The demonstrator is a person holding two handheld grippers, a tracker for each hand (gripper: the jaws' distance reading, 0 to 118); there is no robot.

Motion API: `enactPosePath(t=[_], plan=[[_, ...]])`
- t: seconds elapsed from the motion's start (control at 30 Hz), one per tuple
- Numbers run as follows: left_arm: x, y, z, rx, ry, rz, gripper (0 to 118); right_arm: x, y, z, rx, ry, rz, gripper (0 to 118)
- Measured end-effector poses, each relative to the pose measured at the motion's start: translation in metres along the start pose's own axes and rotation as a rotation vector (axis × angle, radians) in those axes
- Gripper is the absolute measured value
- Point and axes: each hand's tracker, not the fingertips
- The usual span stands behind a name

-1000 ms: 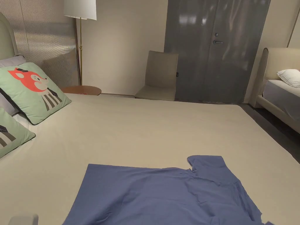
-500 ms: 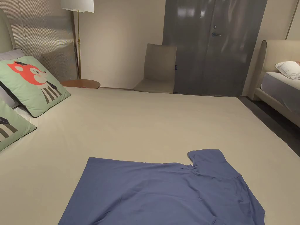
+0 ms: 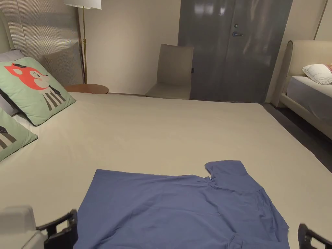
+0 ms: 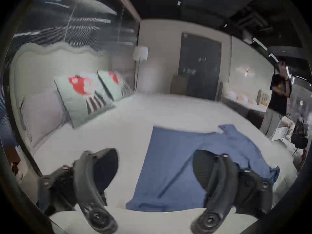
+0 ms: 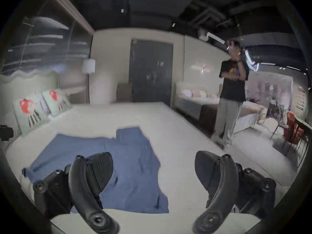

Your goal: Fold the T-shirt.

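A blue T-shirt [image 3: 181, 207] lies spread flat on the beige bed [image 3: 162, 129], hem to the left, one sleeve [image 3: 227, 171] pointing away from me. My left gripper [image 3: 65, 228] shows at the bottom left corner, just off the shirt's hem side. My right gripper [image 3: 306, 236] pokes in at the bottom right, by the collar end. In the left gripper view the gripper [image 4: 155, 168] hovers open above the T-shirt [image 4: 177, 153]. In the right gripper view the gripper [image 5: 153, 168] is open too, over the T-shirt [image 5: 131, 153]. Both hold nothing.
Two green fox cushions [image 3: 35, 87] lean at the head of the bed on the left. Beyond the bed stand a floor lamp [image 3: 83, 42], a round side table [image 3: 86, 88], a chair [image 3: 173, 73] and a dark door [image 3: 233, 48]. A second bed [image 3: 308, 94] is at right, with a person [image 5: 233, 89] standing near it.
The head camera has tipped downward, so the scene sits higher. Both grippers have come up into the bottom corners of the head view. The T-shirt lies as before.
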Motion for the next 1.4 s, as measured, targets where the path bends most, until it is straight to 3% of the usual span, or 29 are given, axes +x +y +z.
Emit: enactPosePath(t=[0.07, 0.13, 0.17, 0.2, 0.43, 0.57, 0.6, 0.63, 0.67, 0.7, 0.73, 0.77, 0.97, 1.03, 1.07, 1.2, 1.27, 1.3, 1.37, 1.4], plan=[[0.013, 0.010, 0.004, 0.067, 0.001, -0.031, 64, -0.008, 0.008, 0.002, 0.065, -0.020, -0.005, 93], [0.025, 0.015, 0.010, 0.116, 0.002, -0.072, 13, -0.015, 0.012, 0.007, 0.103, -0.020, -0.005, 44], [0.027, 0.016, 0.010, 0.132, 0.001, -0.069, 0, -0.019, 0.012, 0.007, 0.102, -0.023, 0.001, 15], [0.029, 0.016, 0.014, 0.146, -0.016, -0.061, 0, -0.022, 0.011, 0.005, 0.108, -0.035, 0.002, 2], [0.016, 0.008, 0.008, 0.071, -0.045, -0.046, 0, -0.028, 0.001, 0.001, 0.070, 0.007, -0.006, 1], [-0.012, -0.014, -0.009, -0.095, -0.045, -0.030, 1, -0.028, -0.007, -0.002, 0.036, 0.016, -0.014, 1], [-0.020, -0.023, -0.015, -0.160, -0.038, -0.031, 6, -0.028, -0.009, -0.003, 0.025, 0.016, -0.011, 1], [-0.028, -0.034, -0.020, -0.205, -0.025, -0.023, 24, -0.028, -0.011, -0.004, 0.012, 0.019, -0.007, 1], [-0.035, -0.042, -0.025, -0.257, -0.029, -0.016, 55, -0.028, -0.013, -0.005, 0.004, 0.022, -0.004, 1], [-0.042, -0.050, -0.030, -0.342, -0.043, -0.005, 94, -0.028, -0.015, -0.006, -0.005, 0.026, 0.001, 1], [-0.048, -0.060, -0.036, -0.397, -0.036, 0.020, 110, -0.030, -0.017, -0.006, -0.016, 0.029, 0.005, 1], [-0.053, -0.069, -0.041, -0.427, -0.036, 0.036, 111, -0.030, -0.019, -0.007, -0.023, 0.031, 0.007, 1], [-0.067, -0.098, -0.062, -0.529, -0.037, 0.072, 106, -0.032, -0.030, -0.010, -0.067, 0.036, 0.024, 1], [-0.066, -0.101, -0.066, -0.546, -0.043, 0.072, 96, -0.031, -0.033, -0.011, -0.085, 0.037, 0.028, 1], [-0.065, -0.102, -0.067, -0.554, -0.047, 0.068, 86, -0.031, -0.035, -0.011, -0.092, 0.035, 0.030, 1], [-0.062, -0.105, -0.068, -0.580, -0.047, 0.050, 27, -0.025, -0.042, -0.015, -0.142, 0.031, 0.021, 1], [-0.065, -0.104, -0.065, -0.577, -0.074, 0.093, 13, -0.019, -0.048, -0.019, -0.210, 0.036, 0.034, 5], [-0.065, -0.103, -0.063, -0.569, -0.080, 0.107, 9, -0.015, -0.052, -0.022, -0.242, 0.042, 0.036, 32], [-0.062, -0.100, -0.057, -0.557, -0.072, 0.093, 9, -0.004, -0.060, -0.030, -0.349, 0.066, 0.050, 100], [-0.060, -0.099, -0.056, -0.555, -0.071, 0.081, 9, 0.003, -0.067, -0.032, -0.389, 0.062, 0.038, 117]])
